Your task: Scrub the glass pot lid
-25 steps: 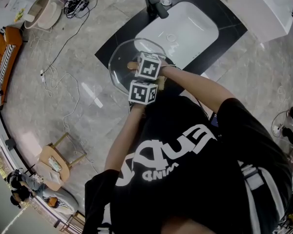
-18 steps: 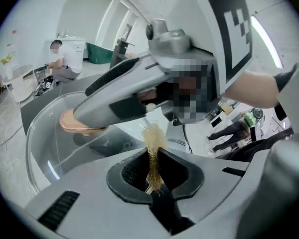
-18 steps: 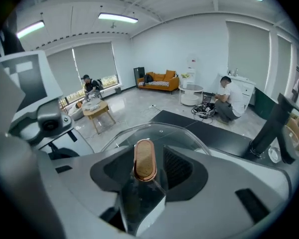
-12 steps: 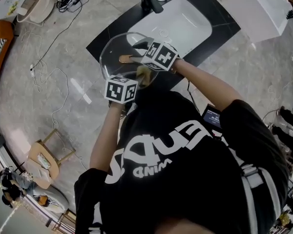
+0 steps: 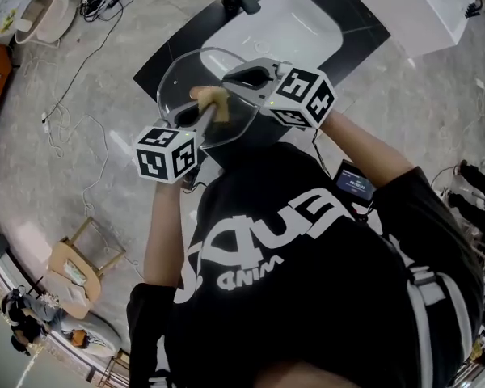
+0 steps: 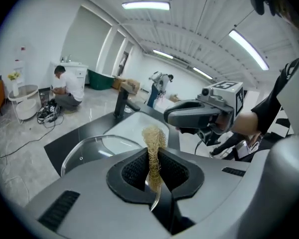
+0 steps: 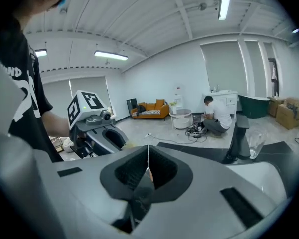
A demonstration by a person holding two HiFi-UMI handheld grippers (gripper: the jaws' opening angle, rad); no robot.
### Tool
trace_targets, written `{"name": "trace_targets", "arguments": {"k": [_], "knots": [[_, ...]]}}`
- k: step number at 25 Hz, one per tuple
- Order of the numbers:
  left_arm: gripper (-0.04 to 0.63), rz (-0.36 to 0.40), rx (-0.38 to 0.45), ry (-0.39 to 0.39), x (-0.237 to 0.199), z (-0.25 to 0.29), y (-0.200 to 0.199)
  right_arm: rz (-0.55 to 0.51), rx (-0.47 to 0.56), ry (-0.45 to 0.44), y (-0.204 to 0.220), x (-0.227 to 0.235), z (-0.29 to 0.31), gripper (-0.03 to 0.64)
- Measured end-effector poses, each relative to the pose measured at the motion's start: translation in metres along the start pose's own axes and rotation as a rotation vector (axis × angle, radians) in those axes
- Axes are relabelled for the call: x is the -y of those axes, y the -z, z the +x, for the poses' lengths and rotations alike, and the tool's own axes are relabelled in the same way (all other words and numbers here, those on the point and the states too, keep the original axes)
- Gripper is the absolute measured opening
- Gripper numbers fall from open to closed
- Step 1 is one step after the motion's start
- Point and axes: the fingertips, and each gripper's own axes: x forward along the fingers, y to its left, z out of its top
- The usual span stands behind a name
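The head view looks steeply down from above the person's shoulders, over the black shirt (image 5: 307,281), onto the black desk (image 5: 364,35) and white sink (image 5: 283,31), with the left gripper (image 5: 206,111) and right gripper (image 5: 230,78) close below it. The left gripper view sits just behind its own jaws and faces nearly level across the sink (image 6: 134,121) towards the faucet (image 6: 122,101), catching the right gripper (image 6: 172,117) close by on its right. The right gripper view, mounted the same way, faces the left gripper (image 7: 115,139) and a far sofa (image 7: 150,108). Both gripper views share the faucet (image 7: 237,136) and a distant crouching person (image 6: 67,86) (image 7: 217,114).
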Motion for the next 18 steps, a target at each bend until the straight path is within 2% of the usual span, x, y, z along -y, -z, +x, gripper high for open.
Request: {"name": "trace_targets", "arguments": {"k": [4,10,13,18], "knots": [[0.051,0.03,0.135,-0.022,0.003,-0.02,-0.026,-0.058,0.103,0.029,-0.02,-0.008,-0.021,0.014],[0.049,0.07,0.333,-0.066,0.003,-0.034,-0.046,-0.035,0.28,0.063,-0.038,-0.008,-0.044,0.014],[0.049,0.092,0.409,-0.105,-0.001,-0.04,-0.05,-0.067,0.313,0.091,-0.041,-0.008,-0.049,0.014],[0.049,0.193,0.548,-0.168,0.001,-0.052,-0.058,-0.08,0.355,0.136,-0.036,-0.006,-0.051,0.014]]}}
